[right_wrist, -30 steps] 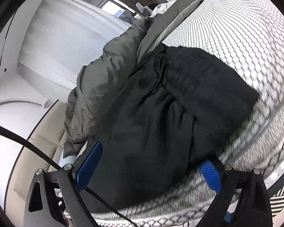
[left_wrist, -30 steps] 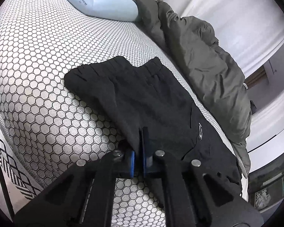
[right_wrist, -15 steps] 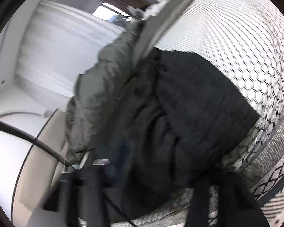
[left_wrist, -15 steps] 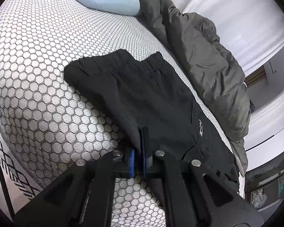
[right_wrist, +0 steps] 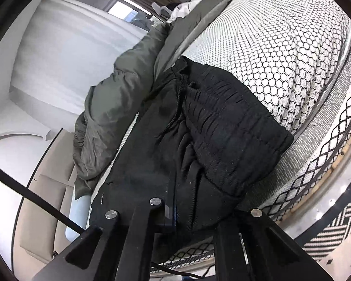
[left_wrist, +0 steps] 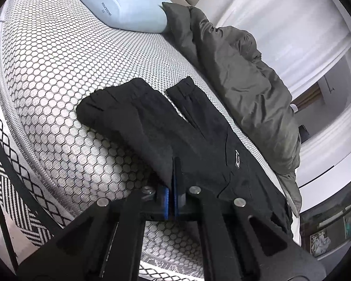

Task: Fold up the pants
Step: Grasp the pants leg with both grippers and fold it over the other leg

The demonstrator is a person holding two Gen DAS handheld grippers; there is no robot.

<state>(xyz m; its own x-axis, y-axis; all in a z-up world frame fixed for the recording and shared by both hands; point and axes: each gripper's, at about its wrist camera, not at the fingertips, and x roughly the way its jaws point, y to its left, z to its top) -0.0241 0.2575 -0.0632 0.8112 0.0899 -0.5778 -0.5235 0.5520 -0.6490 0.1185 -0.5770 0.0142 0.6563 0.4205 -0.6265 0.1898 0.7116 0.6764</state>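
Observation:
Black pants (left_wrist: pixel 166 126) lie stretched along the bed (left_wrist: pixel 58 70), with the two leg ends at the far end and a small white logo by a pocket. My left gripper (left_wrist: pixel 174 182) is shut on the near edge of the pants. In the right wrist view the pants (right_wrist: pixel 217 126) show their gathered waistband, bunched up. My right gripper (right_wrist: pixel 194 210) is shut on the waist fabric, which fills the space between its fingers and hides the right pad.
A grey-green duvet (left_wrist: pixel 241 77) is heaped along the far side of the bed beside the pants and shows in the right view (right_wrist: pixel 119 98). A pale blue pillow (left_wrist: pixel 119 2) lies at the head. The bed edge and a patterned rug (left_wrist: pixel 9 196) are near.
My right gripper went from wide open to shut on the waistband. The left gripper stayed shut on the pants, which have shifted so the two legs have parted slightly.

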